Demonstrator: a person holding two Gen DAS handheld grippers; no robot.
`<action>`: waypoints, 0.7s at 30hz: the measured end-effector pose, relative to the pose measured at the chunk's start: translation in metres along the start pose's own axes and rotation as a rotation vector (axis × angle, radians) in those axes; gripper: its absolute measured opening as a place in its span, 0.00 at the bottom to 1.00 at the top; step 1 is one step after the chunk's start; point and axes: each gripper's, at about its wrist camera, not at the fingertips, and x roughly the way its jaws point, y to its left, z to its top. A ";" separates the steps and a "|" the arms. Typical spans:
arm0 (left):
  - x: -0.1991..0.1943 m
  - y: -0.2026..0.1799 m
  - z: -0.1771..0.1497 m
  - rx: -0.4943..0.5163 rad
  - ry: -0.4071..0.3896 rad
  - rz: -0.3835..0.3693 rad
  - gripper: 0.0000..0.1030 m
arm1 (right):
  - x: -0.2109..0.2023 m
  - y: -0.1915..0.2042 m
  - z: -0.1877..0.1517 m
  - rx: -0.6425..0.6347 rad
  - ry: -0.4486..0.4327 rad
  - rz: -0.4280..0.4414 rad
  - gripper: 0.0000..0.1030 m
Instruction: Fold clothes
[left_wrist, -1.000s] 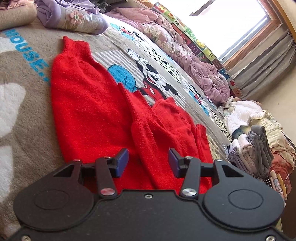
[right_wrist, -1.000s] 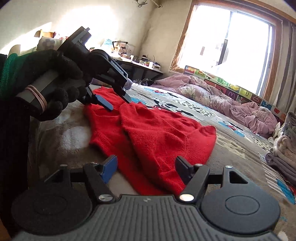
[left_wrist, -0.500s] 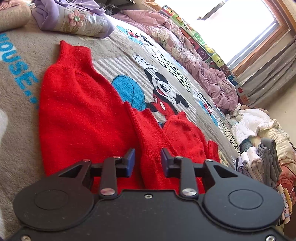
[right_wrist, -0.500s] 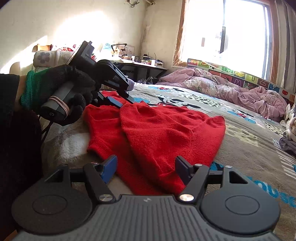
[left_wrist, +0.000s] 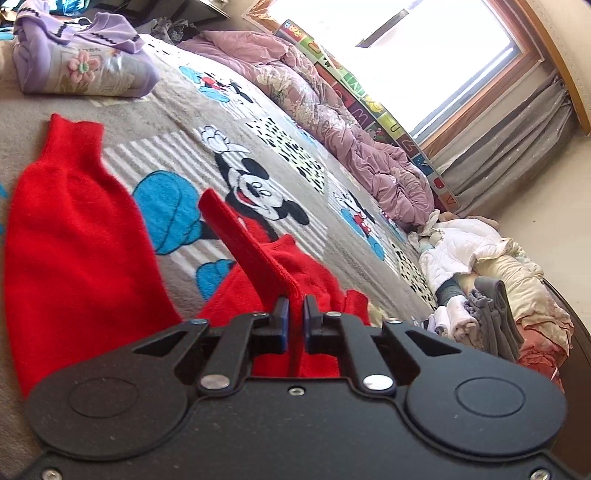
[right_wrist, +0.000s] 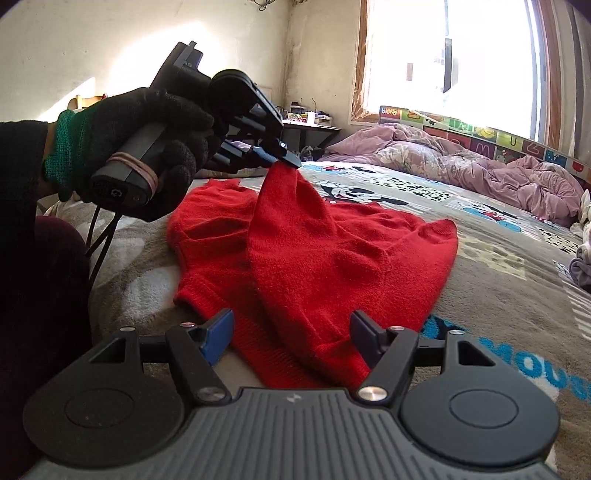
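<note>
A red knitted sweater (right_wrist: 325, 258) lies on the cartoon-print bed blanket (right_wrist: 498, 266). My left gripper (left_wrist: 294, 312) is shut on a fold of the red sweater (left_wrist: 85, 236) and holds it lifted above the bed. In the right wrist view that left gripper (right_wrist: 282, 157), in a black-gloved hand (right_wrist: 147, 147), pinches the cloth into a raised peak. My right gripper (right_wrist: 291, 332) stands open low over the sweater's near hem, its blue pads on either side of the cloth without touching it.
A folded lilac garment (left_wrist: 81, 62) lies at the bed's far end. A crumpled pink quilt (left_wrist: 332, 110) runs under the window (right_wrist: 443, 55). Piles of clothes (left_wrist: 491, 295) sit at the bed's right edge. Desk (right_wrist: 310, 125) stands by the far wall.
My left gripper closed on a fold of the red sweater and lifted it off the blanket. My right gripper stayed open in nearly the same place.
</note>
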 end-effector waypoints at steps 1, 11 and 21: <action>0.005 -0.013 0.004 0.014 0.000 -0.012 0.04 | -0.001 -0.001 0.001 0.004 -0.002 0.003 0.67; 0.077 -0.091 -0.006 0.130 0.078 0.056 0.04 | -0.008 -0.015 0.003 0.052 0.002 0.061 0.66; 0.124 -0.129 -0.045 0.391 0.105 0.199 0.04 | -0.006 -0.011 -0.005 0.005 0.057 0.088 0.66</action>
